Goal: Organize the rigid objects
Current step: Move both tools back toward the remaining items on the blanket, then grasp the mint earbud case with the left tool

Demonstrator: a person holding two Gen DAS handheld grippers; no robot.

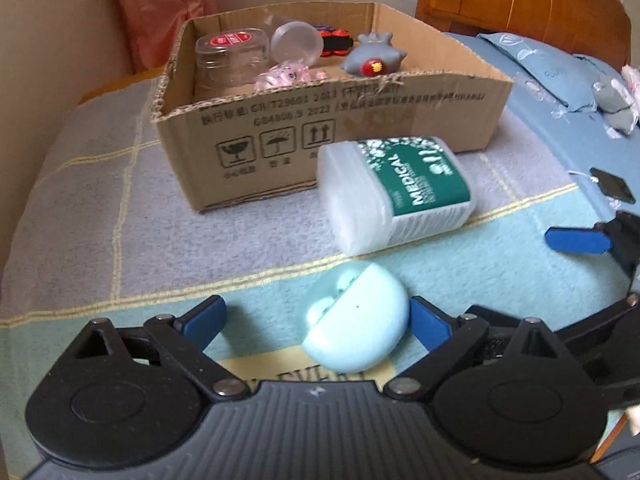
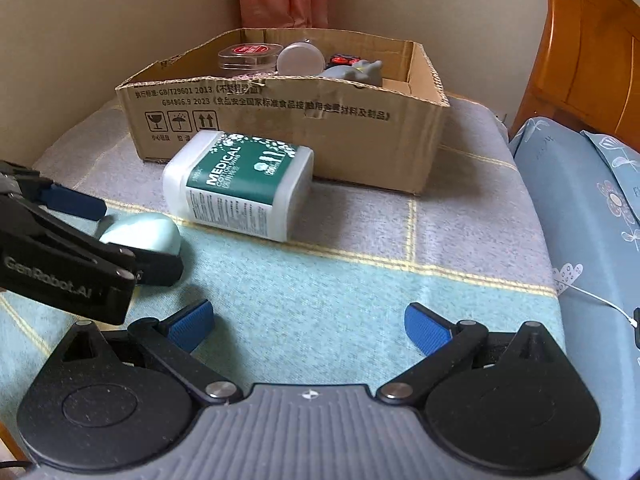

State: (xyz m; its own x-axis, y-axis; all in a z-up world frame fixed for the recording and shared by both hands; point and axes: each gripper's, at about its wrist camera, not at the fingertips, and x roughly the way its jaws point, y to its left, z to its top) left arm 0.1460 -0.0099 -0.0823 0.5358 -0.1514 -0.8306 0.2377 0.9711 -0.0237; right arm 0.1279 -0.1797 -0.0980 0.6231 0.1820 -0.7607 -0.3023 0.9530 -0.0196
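Note:
A pale blue earbud case (image 1: 356, 328) lies on the checked blanket between the open fingers of my left gripper (image 1: 316, 326); the right pad touches or nearly touches it. It also shows in the right wrist view (image 2: 140, 234), with the left gripper (image 2: 104, 236) around it. A white cotton-swab box with a green "MEDICAL" label (image 1: 394, 192) (image 2: 240, 188) lies on its side in front of the cardboard box (image 1: 360, 120) (image 2: 300, 120). My right gripper (image 2: 310, 326) is open and empty over the blanket.
The cardboard box holds a clear jar with a red lid (image 1: 232, 56), a round clear container (image 1: 296, 42), a grey toy (image 1: 372, 60) and a red-black toy (image 1: 336, 40). A wooden headboard (image 2: 592, 52) and blue bedding (image 2: 592, 216) lie to the right; a dark phone (image 1: 612, 190) rests on the bedding.

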